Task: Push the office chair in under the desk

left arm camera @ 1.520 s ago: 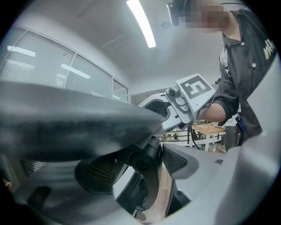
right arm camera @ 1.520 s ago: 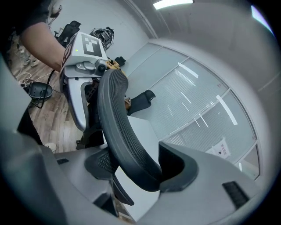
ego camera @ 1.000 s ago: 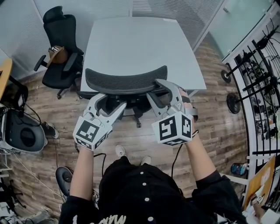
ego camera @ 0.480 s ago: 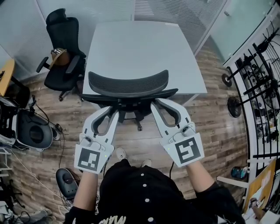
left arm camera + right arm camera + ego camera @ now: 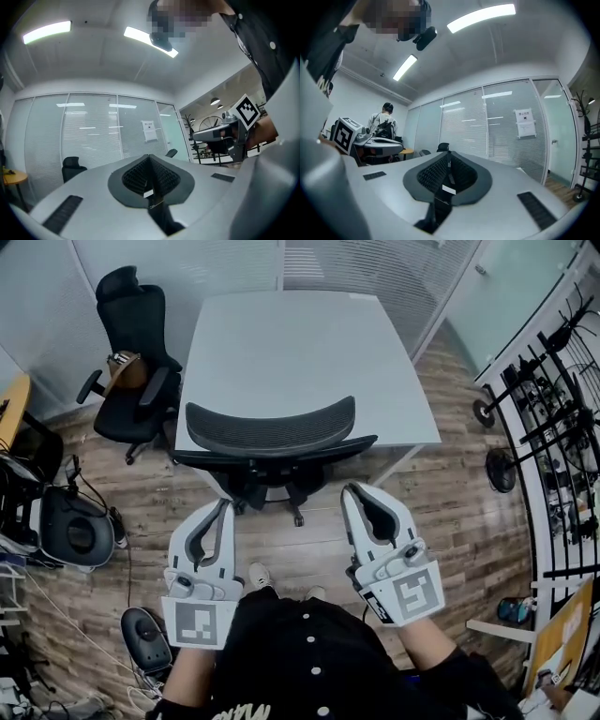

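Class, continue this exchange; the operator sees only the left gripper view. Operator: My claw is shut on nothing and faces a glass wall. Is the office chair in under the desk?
Observer: In the head view, the office chair stands with its backrest along the near edge of the desk.
Operator: Is either claw touching it?
Observer: No. The left claw and right claw both hang short of it, with bare floor between.
Operator: Is the right claw carrying anything?
Observer: No. Its own view shows its jaws, which have just been closing, together with nothing between them.
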Action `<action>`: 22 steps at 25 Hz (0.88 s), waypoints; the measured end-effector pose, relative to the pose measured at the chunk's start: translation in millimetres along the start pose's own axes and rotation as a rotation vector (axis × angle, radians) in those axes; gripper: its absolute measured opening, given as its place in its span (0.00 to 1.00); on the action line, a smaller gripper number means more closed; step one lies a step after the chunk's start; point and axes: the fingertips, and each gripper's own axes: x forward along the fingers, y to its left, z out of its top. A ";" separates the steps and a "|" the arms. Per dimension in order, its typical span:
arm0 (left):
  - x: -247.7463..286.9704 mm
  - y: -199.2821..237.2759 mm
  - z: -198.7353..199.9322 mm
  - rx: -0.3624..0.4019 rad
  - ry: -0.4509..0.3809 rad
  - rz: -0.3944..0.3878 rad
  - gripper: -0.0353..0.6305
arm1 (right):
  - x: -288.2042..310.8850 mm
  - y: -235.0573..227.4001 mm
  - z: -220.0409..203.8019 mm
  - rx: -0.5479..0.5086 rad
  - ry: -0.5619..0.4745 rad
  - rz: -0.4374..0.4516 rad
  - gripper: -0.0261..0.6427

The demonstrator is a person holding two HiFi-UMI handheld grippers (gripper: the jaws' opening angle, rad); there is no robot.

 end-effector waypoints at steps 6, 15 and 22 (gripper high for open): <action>-13.2 12.7 -7.4 -0.011 0.028 0.064 0.08 | -20.1 -20.7 -9.7 0.034 0.004 -0.078 0.09; -19.4 24.8 -10.3 0.027 0.043 0.124 0.08 | -28.8 -30.3 -18.6 0.051 0.005 -0.129 0.08; -19.6 28.3 -6.3 0.036 0.021 0.115 0.08 | -27.9 -31.3 -14.1 0.036 -0.002 -0.144 0.08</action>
